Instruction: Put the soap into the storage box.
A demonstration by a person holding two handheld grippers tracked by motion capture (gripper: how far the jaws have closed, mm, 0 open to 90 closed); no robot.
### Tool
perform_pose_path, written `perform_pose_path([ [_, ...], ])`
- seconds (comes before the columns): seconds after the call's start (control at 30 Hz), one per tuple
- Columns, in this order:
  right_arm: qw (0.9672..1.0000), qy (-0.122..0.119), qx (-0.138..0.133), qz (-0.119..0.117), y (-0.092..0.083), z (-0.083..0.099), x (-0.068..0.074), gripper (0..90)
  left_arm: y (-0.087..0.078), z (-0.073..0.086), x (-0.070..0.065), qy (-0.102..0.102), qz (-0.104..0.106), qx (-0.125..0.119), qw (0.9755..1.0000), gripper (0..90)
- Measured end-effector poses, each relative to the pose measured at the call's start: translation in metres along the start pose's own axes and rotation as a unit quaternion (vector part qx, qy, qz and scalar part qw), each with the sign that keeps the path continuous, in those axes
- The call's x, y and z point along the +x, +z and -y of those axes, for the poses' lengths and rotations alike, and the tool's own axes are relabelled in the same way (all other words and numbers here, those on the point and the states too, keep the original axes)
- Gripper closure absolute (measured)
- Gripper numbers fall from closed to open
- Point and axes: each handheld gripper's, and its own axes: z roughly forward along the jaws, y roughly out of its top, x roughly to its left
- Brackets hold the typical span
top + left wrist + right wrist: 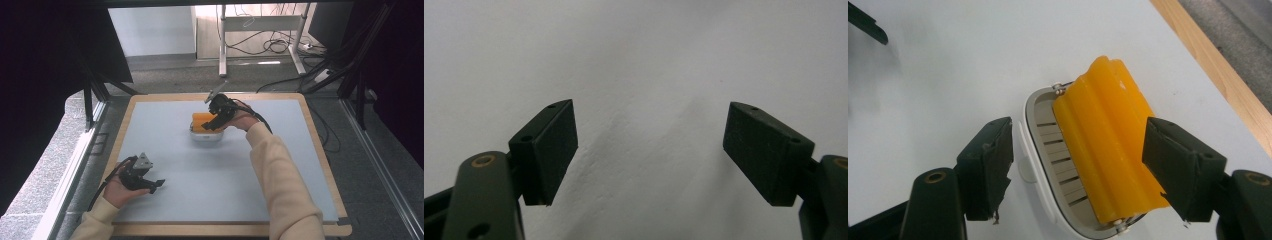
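A ridged orange soap bar (pixel 201 121) (pixel 1105 135) lies tilted in a white slatted soap dish (pixel 205 136) (pixel 1029 135) at the middle back of the grey table mat. My right gripper (pixel 212 125) (pixel 1078 165) hovers just over the dish with its jaws wide apart. One pad stands beside the dish's outer rim, the other at the bar's far edge, and neither presses on anything. My left gripper (pixel 156 184) (pixel 649 150) rests near the front left of the mat, open, with bare mat between its pads.
The grey mat (pixel 200 170) covers a wooden table whose edge (pixel 1208 65) runs close beside the dish. A desk frame and cables (pixel 260 45) stand on the floor beyond the table. Dark curtains flank both sides.
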Motion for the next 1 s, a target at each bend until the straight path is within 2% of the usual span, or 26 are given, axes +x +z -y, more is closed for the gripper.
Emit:
perform_pose_path([
  [0.37,0.9995,0.025,-0.013,0.017,-0.016,0.018,0.018,28.8,0.0,-0.001,-0.002,-0.001,-0.002,-0.004,1.0,21.9],
  [0.6,0.9976,0.056,-0.023,0.033,-0.03,0.046,0.031,28.8,-0.003,-0.002,-0.001,-0.01,0.001,-0.011,0.9999,22.2],
  [0.8,0.9936,0.087,-0.032,0.064,-0.049,0.071,0.043,28.8,-0.003,-0.002,0.0,-0.012,-0.001,-0.012,0.9998,22.2],
  [0.83,0.9936,0.087,-0.032,0.064,-0.049,0.071,0.043,28.8,-0.003,-0.002,0.0,-0.012,-0.001,-0.012,0.9998,22.2],
  [1.0,0.9921,0.093,-0.044,0.071,-0.068,0.093,0.056,28.8,-0.004,-0.002,0.0,-0.012,0.002,-0.013,0.9998,22.2],
])
